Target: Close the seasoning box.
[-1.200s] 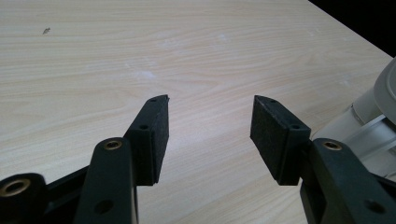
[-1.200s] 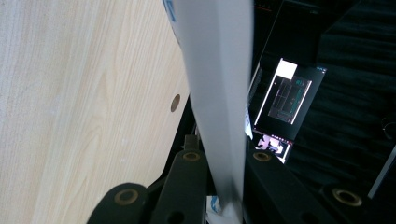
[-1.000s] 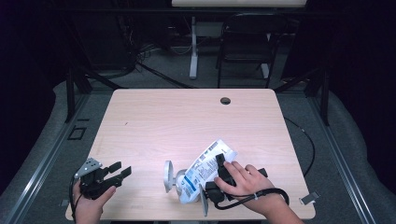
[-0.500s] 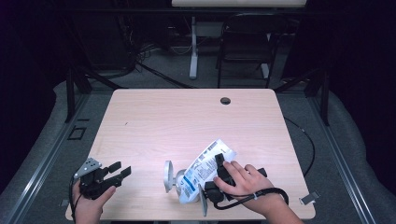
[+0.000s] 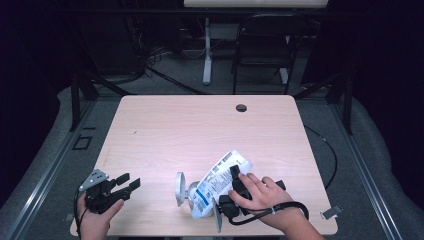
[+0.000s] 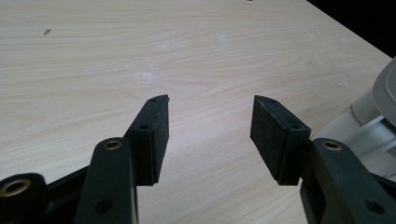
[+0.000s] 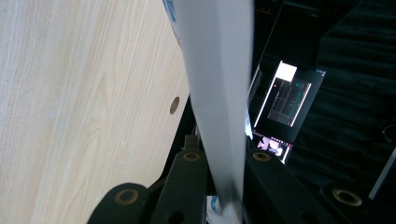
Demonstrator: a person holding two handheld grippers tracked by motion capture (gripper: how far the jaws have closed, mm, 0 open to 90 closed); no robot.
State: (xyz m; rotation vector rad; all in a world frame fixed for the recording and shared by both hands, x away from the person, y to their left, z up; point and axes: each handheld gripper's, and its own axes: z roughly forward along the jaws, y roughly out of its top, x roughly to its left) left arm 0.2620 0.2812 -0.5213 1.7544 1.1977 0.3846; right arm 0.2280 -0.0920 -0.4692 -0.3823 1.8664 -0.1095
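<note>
Looking down from the high view, we find the right gripper (image 5: 234,184) clamped on a white and blue printed pouch (image 5: 217,184) near the front edge of the table (image 5: 200,125), right of centre. The pouch lies aslant over a pale reel (image 5: 181,189) with round flanges; a second flange stands at the table's front edge. The left gripper (image 5: 126,183) rests at the front left corner, well apart from the pouch, jaws apart and empty.

Left gripper view: left gripper (image 6: 209,123) pads stand wide over bare wood, nothing between them. The reel's pale flange (image 6: 384,93) sits at the right margin.

Right gripper view: the pouch (image 7: 217,93) rises edge-on between the jaws, which are pressed shut on its lower end. A lit screen (image 7: 289,95) glows beyond the table.

We judge the pouch light, thin and limp, its glossy film likely slippery; it would sag or fold if held by one corner. A grip on a flat sealed edge seems safest, the free hand supporting the far end. Whether the pouch holds anything we cannot tell; it looks nearly flat
</note>
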